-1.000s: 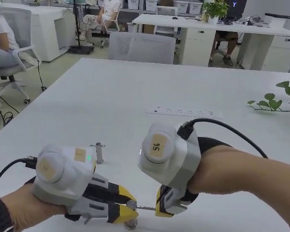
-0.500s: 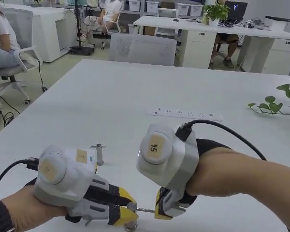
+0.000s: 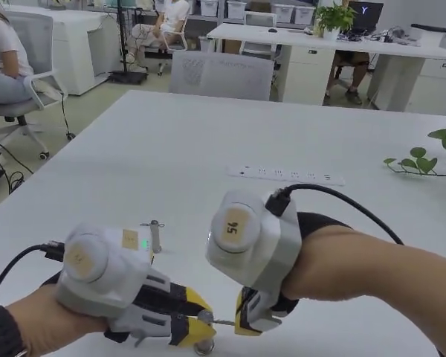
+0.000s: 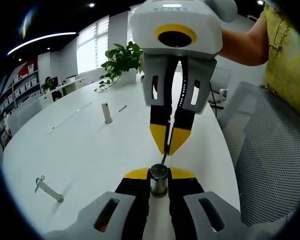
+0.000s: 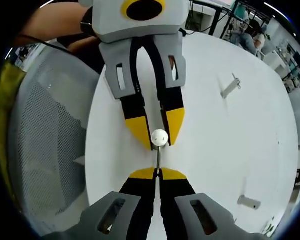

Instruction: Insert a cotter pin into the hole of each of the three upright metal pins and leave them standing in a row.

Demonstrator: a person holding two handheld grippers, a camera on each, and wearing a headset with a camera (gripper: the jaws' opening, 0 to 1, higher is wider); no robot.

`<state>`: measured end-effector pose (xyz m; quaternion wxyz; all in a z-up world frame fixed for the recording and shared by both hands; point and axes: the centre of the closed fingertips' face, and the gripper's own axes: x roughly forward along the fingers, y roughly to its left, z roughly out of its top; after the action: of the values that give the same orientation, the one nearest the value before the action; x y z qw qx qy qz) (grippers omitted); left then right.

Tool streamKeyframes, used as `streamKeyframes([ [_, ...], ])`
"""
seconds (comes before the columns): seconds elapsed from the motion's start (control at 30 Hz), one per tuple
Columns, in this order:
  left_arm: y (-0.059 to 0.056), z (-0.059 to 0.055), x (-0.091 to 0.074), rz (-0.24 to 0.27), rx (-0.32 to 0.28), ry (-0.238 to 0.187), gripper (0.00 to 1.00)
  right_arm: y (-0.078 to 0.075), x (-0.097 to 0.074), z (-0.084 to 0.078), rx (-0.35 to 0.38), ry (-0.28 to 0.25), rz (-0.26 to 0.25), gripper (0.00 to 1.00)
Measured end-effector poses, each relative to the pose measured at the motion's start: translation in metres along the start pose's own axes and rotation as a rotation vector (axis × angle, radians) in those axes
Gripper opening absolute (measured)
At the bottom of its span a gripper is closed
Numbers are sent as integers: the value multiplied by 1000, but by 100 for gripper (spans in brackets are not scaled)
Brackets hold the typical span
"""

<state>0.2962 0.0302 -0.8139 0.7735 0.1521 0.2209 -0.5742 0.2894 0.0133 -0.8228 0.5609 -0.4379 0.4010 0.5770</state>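
Barely any change vs 1 s ago: L gripper (image 3: 195, 327) still clamped on upright pin (image 4: 159, 184), R gripper (image 3: 243, 323) pinching cotter pin (image 5: 158, 159) with its tip at the pin head, so insertion looks unfinished.

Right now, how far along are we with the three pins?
One upright pin already carries a fitted cotter pin across its top. In hand: the left gripper clamps a second pin while the right gripper holds a cotter pin at its head. Left: a bare third pin, with a loose cotter pin beside it.
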Motion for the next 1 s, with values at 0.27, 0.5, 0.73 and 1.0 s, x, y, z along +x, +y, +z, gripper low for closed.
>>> streamKeyframes([
  [0.27, -1, 1, 3, -2, 5, 3, 11, -1, 1, 3, -21, -6, 2, 2],
  [0.5, -2, 3, 5, -7, 8, 4, 11, 0, 2, 5, -32, -6, 4, 3],
  [0.73, -3, 3, 6, -12, 12, 6, 11, 0, 3, 8, -50, -16, 5, 3],
  [1.0, -3, 3, 7, -13, 15, 9, 11, 1, 3, 11, -71, -27, 7, 3],
])
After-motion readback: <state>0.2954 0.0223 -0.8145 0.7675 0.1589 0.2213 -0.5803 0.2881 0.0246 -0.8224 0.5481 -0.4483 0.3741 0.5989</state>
